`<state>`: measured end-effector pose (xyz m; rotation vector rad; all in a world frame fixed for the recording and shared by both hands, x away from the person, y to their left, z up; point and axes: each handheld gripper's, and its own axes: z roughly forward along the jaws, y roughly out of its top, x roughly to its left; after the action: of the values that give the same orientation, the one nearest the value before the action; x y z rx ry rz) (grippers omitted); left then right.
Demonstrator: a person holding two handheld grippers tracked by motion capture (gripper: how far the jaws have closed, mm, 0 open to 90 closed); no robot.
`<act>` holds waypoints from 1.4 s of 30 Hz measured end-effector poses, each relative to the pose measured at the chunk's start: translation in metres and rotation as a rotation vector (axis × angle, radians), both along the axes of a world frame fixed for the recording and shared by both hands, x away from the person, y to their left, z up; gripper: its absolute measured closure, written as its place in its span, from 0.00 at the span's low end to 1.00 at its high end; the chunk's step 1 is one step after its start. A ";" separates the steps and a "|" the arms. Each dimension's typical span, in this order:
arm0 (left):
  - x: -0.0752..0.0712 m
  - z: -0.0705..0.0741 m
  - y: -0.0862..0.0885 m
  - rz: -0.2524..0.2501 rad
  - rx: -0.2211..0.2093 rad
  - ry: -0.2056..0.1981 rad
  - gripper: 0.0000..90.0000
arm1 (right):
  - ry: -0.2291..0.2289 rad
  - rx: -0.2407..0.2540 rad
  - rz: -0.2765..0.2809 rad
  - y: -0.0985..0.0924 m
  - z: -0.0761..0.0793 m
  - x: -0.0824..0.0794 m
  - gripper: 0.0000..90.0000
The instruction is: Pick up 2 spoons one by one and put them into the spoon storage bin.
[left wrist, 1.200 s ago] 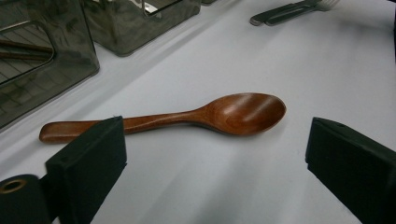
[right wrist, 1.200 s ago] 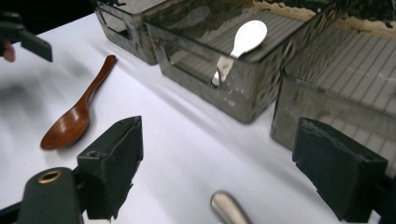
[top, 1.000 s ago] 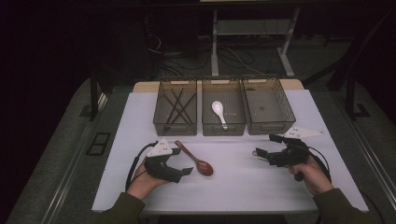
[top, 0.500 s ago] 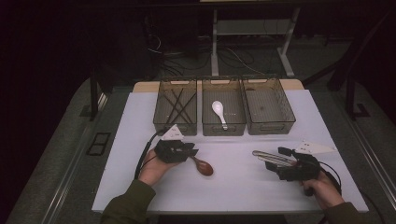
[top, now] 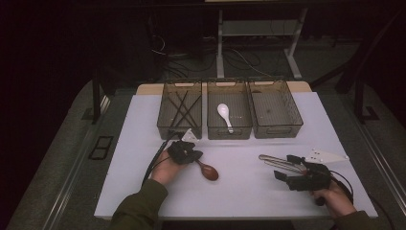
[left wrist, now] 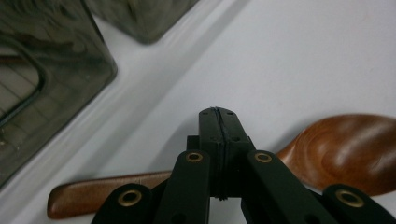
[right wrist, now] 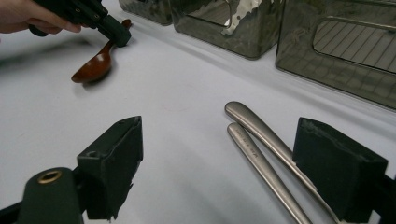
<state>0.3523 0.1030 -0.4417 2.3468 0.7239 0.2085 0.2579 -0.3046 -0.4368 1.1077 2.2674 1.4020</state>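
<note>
White table cover carries three bins along its far edge. Left gripper has just been closing and is clenched on the spoon handle near mid-table. Right gripper gapes, released, around two metal handles toward the right edge.

Three bins are set side by side behind the wooden spoon, left, and two metal handles, right.

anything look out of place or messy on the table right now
Nothing spilled or damaged. Two items lie loose on the white table outside the three smoky bins: a brown wooden spoon, handle under the shut left hand-held gripper, and two metal utensil handles between the open right hand-held gripper.
</note>
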 end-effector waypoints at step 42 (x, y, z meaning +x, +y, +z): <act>-0.039 0.011 0.000 -0.055 -0.170 0.066 0.51 | 0.012 -0.011 0.039 0.004 -0.002 0.001 0.18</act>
<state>0.3130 0.1031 -0.4311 2.2168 0.6802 0.0440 0.2589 -0.3008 -0.4389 1.0771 2.3144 1.3990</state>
